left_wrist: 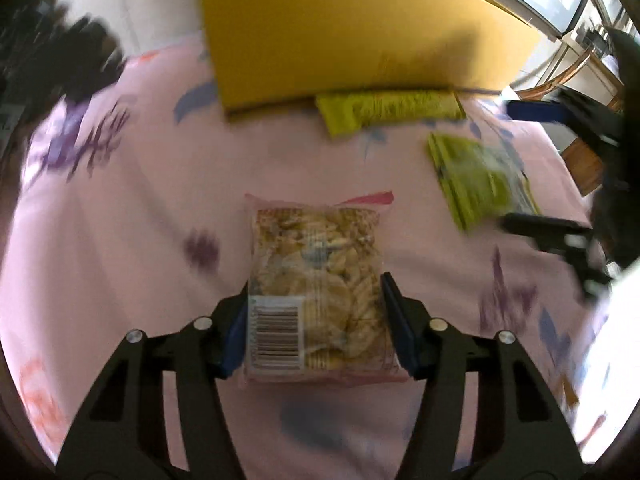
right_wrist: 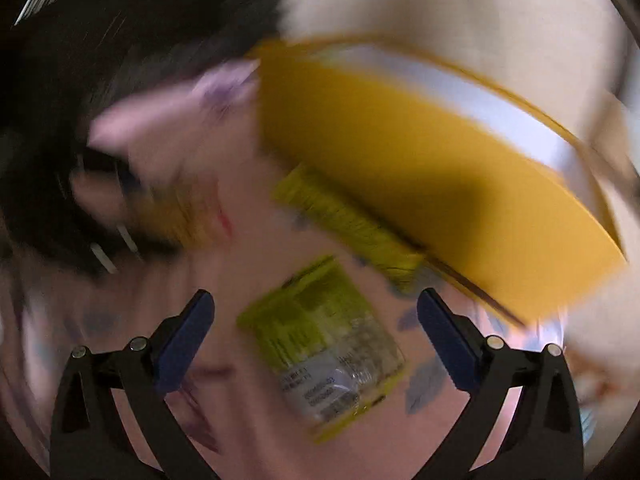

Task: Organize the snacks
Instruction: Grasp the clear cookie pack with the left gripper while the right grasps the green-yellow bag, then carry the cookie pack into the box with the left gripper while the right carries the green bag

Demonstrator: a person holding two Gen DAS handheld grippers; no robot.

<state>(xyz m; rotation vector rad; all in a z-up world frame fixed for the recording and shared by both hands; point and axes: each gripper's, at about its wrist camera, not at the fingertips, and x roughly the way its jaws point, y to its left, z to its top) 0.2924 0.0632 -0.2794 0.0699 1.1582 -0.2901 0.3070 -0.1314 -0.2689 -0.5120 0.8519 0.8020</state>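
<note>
The big yellow cardboard box (left_wrist: 352,28) stands on the pink flowered cloth (left_wrist: 120,220), its inside hidden, with one flat lime-green snack packet (left_wrist: 390,110) touching its near wall. This looks like the pick-up step. The left gripper (left_wrist: 316,304) pinches the clear pink-edged packet of pale crisps (left_wrist: 316,280), which must next be lifted over the box wall, while the right gripper (right_wrist: 316,320) hangs spread above another lime-green packet (right_wrist: 324,344).

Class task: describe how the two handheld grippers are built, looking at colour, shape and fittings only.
The left gripper and the right gripper look alike: black angular frames with cut-out openings, round silver bolts at the joints, and flat dark blue pads lining each finger. No cables or sleeves show.
</note>
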